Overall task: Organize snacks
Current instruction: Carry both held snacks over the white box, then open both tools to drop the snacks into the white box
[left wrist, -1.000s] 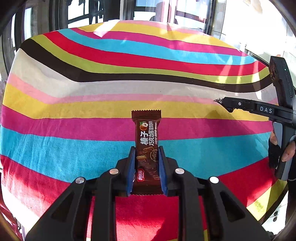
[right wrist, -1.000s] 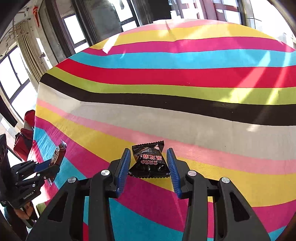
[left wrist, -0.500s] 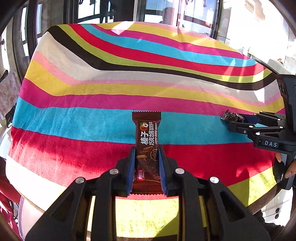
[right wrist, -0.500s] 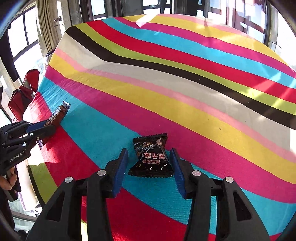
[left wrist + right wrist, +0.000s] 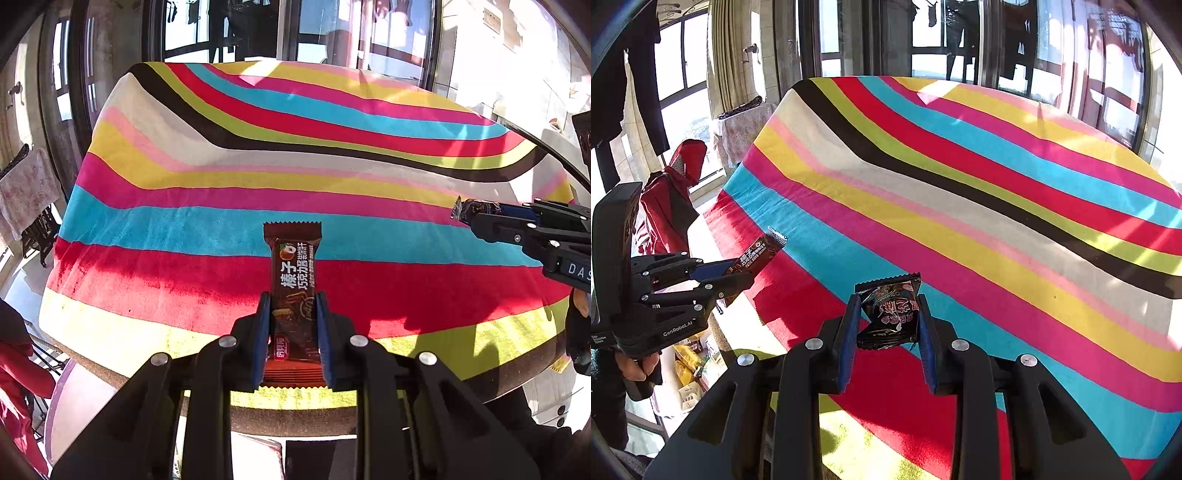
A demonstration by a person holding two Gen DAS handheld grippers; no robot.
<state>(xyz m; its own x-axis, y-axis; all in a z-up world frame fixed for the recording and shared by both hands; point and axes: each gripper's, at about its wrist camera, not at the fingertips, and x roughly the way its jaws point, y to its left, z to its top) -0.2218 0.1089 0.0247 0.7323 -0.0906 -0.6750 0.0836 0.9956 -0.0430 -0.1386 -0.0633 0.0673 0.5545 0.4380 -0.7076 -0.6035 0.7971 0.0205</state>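
My left gripper (image 5: pixel 291 300) is shut on a brown chocolate wafer bar (image 5: pixel 293 264), which sticks out forward above the near edge of the striped tablecloth (image 5: pixel 184 177). In the right wrist view that gripper (image 5: pixel 738 275) and its bar (image 5: pixel 761 250) hang at the table's left corner. My right gripper (image 5: pixel 886 300) has its jaws closing on a small black snack packet (image 5: pixel 888 314). The blue pads press its sides and the packet is crumpled, clear of the cloth (image 5: pixel 997 221). The left wrist view shows the right gripper (image 5: pixel 476 218) at the right edge, with the packet's end (image 5: pixel 474 208) poking out.
Below the table's left corner stands a bin with several snack packets (image 5: pixel 690 369). A red garment (image 5: pixel 672 199) and a small covered stand (image 5: pixel 738 125) are to the left. A pale round container (image 5: pixel 70 406) lies under the table's near edge (image 5: pixel 295 417). Windows surround the room.
Both grippers have drawn back toward the table's near edge. The right gripper's jaws have closed from loosely around the black packet to squeezing it. The left still holds the bar.
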